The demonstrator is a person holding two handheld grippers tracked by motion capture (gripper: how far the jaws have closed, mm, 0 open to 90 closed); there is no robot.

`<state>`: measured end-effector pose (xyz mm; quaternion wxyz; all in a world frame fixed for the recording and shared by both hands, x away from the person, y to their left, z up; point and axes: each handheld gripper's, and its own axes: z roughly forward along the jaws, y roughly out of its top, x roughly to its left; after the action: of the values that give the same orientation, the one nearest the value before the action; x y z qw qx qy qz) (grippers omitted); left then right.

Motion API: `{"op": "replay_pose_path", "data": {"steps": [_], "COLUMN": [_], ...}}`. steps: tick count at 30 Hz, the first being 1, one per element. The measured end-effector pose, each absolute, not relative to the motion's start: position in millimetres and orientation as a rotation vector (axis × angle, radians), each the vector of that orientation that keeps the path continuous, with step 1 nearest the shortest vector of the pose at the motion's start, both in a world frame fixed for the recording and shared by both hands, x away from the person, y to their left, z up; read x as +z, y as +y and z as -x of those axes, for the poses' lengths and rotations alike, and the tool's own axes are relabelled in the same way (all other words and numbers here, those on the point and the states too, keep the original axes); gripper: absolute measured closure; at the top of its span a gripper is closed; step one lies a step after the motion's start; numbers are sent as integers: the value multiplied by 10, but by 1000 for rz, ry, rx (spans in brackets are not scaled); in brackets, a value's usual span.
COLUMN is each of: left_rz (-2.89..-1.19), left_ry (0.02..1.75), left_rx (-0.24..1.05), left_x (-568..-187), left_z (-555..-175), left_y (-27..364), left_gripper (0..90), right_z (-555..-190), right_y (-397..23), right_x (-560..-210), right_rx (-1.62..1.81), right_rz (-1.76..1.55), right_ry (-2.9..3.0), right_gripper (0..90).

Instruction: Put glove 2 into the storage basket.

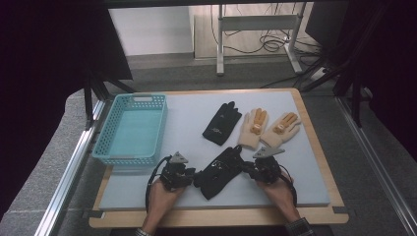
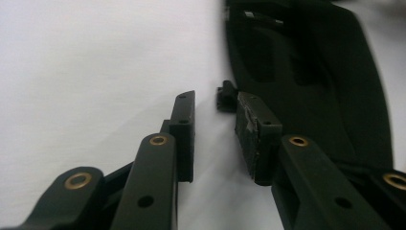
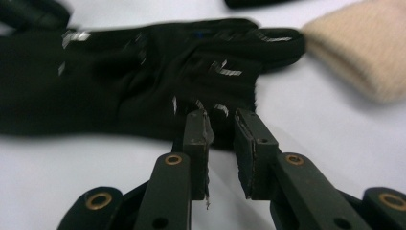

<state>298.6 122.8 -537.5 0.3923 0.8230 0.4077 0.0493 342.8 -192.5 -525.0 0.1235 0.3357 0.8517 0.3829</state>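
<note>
**Black glove between both grippers at the near edge of the mat**

Black fabric lies between my two tools: the near glove rests flat on the grey mat, close to the front edge, set slantwise between the two grippers.

Left gripper: in the left gripper view the jaws stand a narrow gap apart, with bare mat showing between the pads. One pad sits at the edge of the glove, and a small black tab of the glove lies just beyond the gap. I cannot tell whether that pad presses on the fabric; nothing is clamped between the two pads.

Right gripper: in the right gripper view the jaws stand a narrow gap apart, with their tips at the near edge of the glove. A little fabric sits at the mouth of the gap. I cannot tell whether the pads have it pinched.

Hand pose: my left hand and right hand come in from the near edge, each wrapped round its gripper body. Both grippers lie low and roughly level over the mat, pointing inward at the glove from opposite ends.

Other items: a second black glove lies farther back at mid-mat, well apart from the near one. Two beige gloves lie side by side to its right. A light blue basket stands on the left side of the mat.
</note>
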Motion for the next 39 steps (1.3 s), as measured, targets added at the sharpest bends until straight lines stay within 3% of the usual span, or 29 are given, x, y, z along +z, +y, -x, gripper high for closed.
{"op": "replay_pose_path", "data": {"steps": [12, 14, 15, 19, 23, 26, 29, 35, 39], "left_rz": [-2143, -2135, -2110, -2097, -2083, -2107, -2091, -2086, -2075], "left_ry": [898, 917, 961, 1021, 1046, 1065, 1106, 1107, 1113], "left_rx": [66, 125, 204, 294, 377, 441, 413, 424, 427], "left_x": [-5360, -5340, -5333, -5380, -5487, -5499, -5516, -5528, -5536], "left_z": [-2757, -2766, -2783, -2786, -2738, -2733, -2769, -2757, -2747], "left_y": [923, 1001, 1134, 1325, 1484, 1500, 1554, 1557, 1557], "left_gripper": [646, 575, 472, 321, 224, 180, 89, 89, 89], "right_z": [-3753, -3771, -3776, -3823, -4002, -4072, -4270, -4540, -4785], "right_y": [-1821, -1845, -1886, -1951, -1921, -1863, -1701, -1544, -1404], "right_x": [-5261, -5251, -5233, -5194, -5107, -5082, -5045, -5036, -5043], "right_rx": [1105, 1112, 1125, 1129, 1150, 1154, 1136, 1082, 1026], "right_rz": [-974, -978, -990, -1023, -1081, -1080, -1074, -1080, -1060], "right_ry": [2494, 2490, 2471, 2440, 2417, 2417, 2412, 2413, 2404], "right_gripper": [694, 667, 634, 554, 442, 413, 381, 382, 499]}}
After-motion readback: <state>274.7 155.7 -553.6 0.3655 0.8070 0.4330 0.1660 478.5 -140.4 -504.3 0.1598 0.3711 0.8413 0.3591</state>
